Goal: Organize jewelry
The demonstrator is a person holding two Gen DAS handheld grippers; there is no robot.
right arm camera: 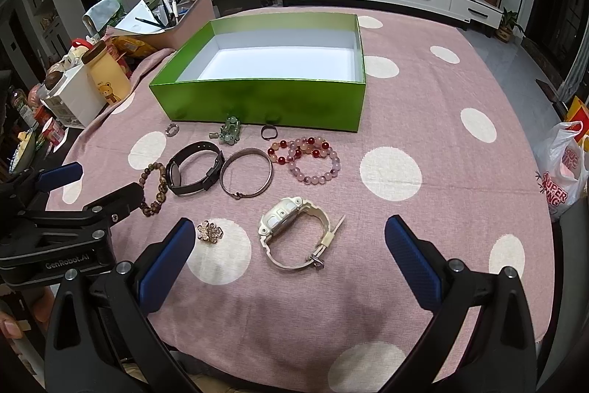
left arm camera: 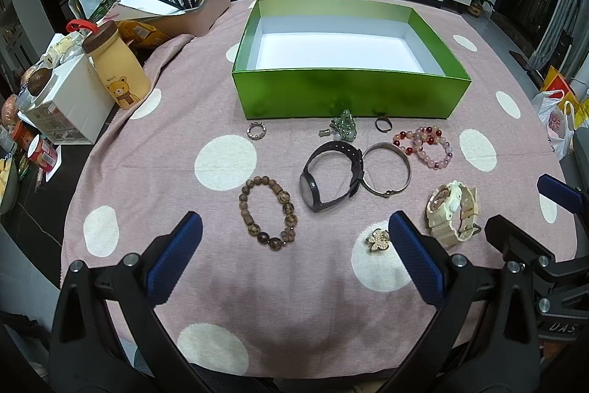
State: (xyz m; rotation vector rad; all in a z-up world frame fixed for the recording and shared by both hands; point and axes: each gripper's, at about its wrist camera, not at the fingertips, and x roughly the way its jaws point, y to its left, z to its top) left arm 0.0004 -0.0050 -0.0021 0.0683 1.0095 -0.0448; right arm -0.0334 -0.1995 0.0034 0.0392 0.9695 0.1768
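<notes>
On a pink polka-dot tablecloth (left arm camera: 154, 153), jewelry lies spread in front of an open green box (left arm camera: 349, 91), whose white inside is bare. Just before the box's front wall: a small beaded ring (left arm camera: 256, 130), a jade-green charm cluster (left arm camera: 343, 128), a dark ring (left arm camera: 383, 124). Nearer the camera than the box: pink-and-red bead bracelets (left arm camera: 427, 144), a metal bangle (left arm camera: 386, 168) touching a black watch (left arm camera: 329, 179), a brown wooden-bead bracelet (left arm camera: 268, 214), a cream watch (right arm camera: 294, 232), a gold brooch (right arm camera: 210, 231).

Left gripper (left arm camera: 294, 260) hovers w/ jaws wide apart, holding nothing; wooden-bead bracelet sits just ahead, between its fingers. Right gripper (right arm camera: 291, 264) likewise spread and empty, cream watch lying between its fingertips, brooch just beside the left pad.

Likely risks: the two tools work close together and could collide over the brooch; a grab at the bangle may drag the touching black watch; thin rings near the box wall could slip from the pads or pinch the cloth.
</notes>
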